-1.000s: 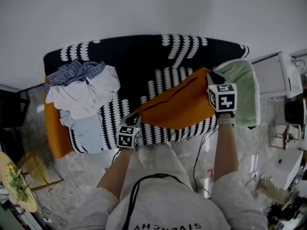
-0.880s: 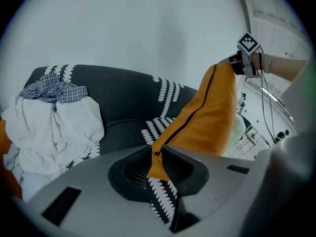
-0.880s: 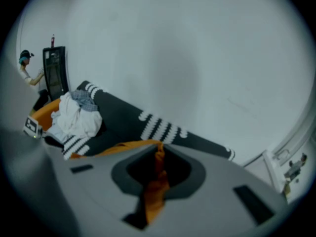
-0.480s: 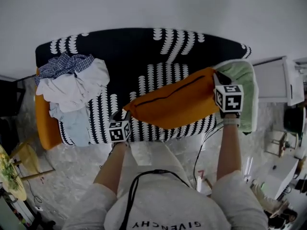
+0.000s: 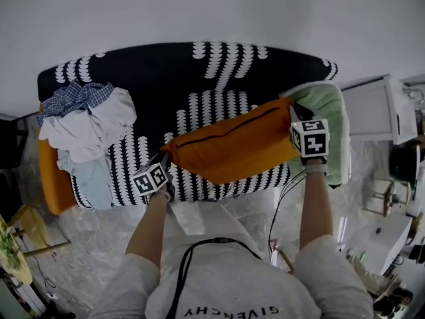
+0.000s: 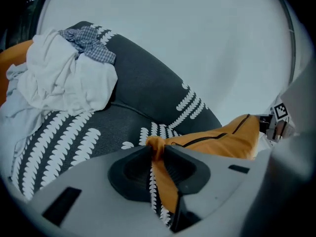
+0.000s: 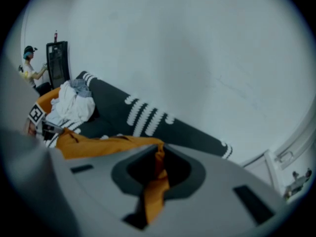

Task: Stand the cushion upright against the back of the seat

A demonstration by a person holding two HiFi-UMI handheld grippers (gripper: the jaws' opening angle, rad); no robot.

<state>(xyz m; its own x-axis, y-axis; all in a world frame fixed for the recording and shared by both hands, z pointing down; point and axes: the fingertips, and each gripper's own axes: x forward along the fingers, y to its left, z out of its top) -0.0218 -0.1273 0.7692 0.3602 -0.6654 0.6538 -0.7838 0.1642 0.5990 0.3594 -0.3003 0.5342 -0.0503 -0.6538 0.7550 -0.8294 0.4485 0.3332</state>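
An orange cushion (image 5: 232, 148) with a dark zip hangs across the front of the black sofa seat (image 5: 199, 105), which has a white leaf pattern, and is held at both ends. My left gripper (image 5: 166, 159) is at the cushion's left corner. Its jaws have just been closing, and the corner (image 6: 157, 147) is pinched between them. My right gripper (image 5: 293, 109) is shut on the right corner (image 7: 159, 157). The cushion (image 6: 222, 137) stretches towards the other gripper, and its long side (image 7: 98, 144) sags a little. The sofa back (image 5: 199, 65) rises behind it.
A heap of white, pale blue and checked clothes (image 5: 86, 121) fills the seat's left end, beside the orange arm (image 5: 50, 178). A green cloth (image 5: 329, 111) covers the right arm. White furniture (image 5: 372, 108) stands to the right. A person (image 7: 29, 65) stands far off.
My left gripper has rolled and shifted left along the seat's front, still at the cushion's left corner. The right gripper has carried its end sideways, and the cushion now hangs more level.
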